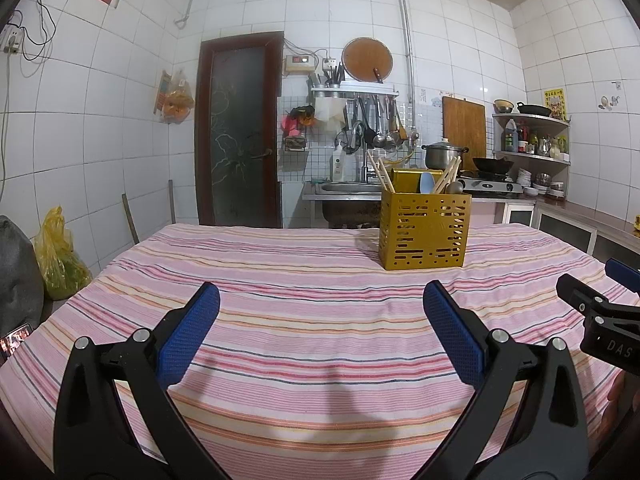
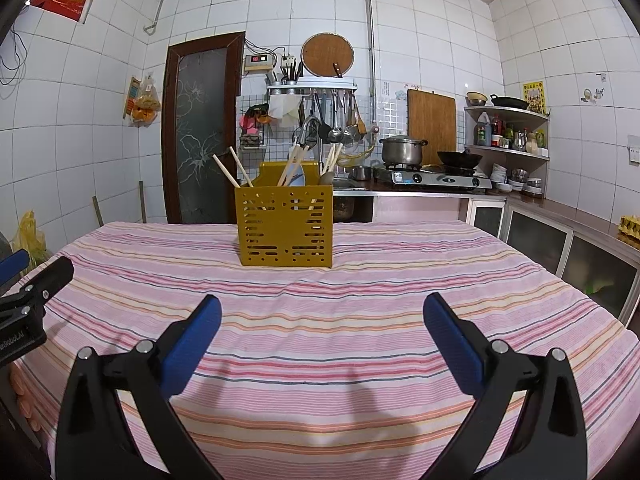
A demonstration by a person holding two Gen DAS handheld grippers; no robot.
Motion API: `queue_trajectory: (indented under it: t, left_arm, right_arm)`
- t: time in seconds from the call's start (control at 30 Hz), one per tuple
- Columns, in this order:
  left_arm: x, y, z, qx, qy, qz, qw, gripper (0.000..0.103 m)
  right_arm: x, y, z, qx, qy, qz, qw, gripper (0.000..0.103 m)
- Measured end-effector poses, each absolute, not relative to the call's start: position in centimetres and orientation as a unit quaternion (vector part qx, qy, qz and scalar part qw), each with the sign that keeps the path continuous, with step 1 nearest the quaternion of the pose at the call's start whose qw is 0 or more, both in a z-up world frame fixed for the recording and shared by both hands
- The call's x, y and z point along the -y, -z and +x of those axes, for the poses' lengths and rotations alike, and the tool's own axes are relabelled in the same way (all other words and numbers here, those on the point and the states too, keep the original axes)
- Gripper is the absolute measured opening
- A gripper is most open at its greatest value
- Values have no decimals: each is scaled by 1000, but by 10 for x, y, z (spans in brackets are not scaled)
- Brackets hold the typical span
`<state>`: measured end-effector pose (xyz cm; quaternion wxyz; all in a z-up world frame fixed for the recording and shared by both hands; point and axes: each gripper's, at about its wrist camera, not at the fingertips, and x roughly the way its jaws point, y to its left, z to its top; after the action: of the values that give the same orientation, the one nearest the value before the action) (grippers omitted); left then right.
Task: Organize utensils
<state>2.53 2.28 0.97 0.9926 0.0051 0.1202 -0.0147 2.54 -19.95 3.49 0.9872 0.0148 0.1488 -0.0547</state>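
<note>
Mustard-yellow holder: we are seeing the perforated yellow metal utensil holder (image 2: pixel 285 224) standing upright far across the pink striped cloth tabletop (image 2: pixel 320 320), holding wooden chopsticks (image 2: pixel 234 170) and spoons.
Left claw (image 1: pixel 321 308): we are holding it spread, empty; the holder lies ahead and to its right.
Right claw (image 2: pixel 322 316): spread, empty; holder almost straight ahead, so nearer.
Writing: "DAS" is showing on the right claw's body.
</note>
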Motion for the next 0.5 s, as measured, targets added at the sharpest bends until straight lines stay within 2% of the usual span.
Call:
queue_trajectory:
  t: [0.5]
  left_arm:
    - [-22, -11, 24, -120, 15, 3, 993, 98]
  right_arm:
    - [200, -35, 25, -147, 56, 17, 987, 99]
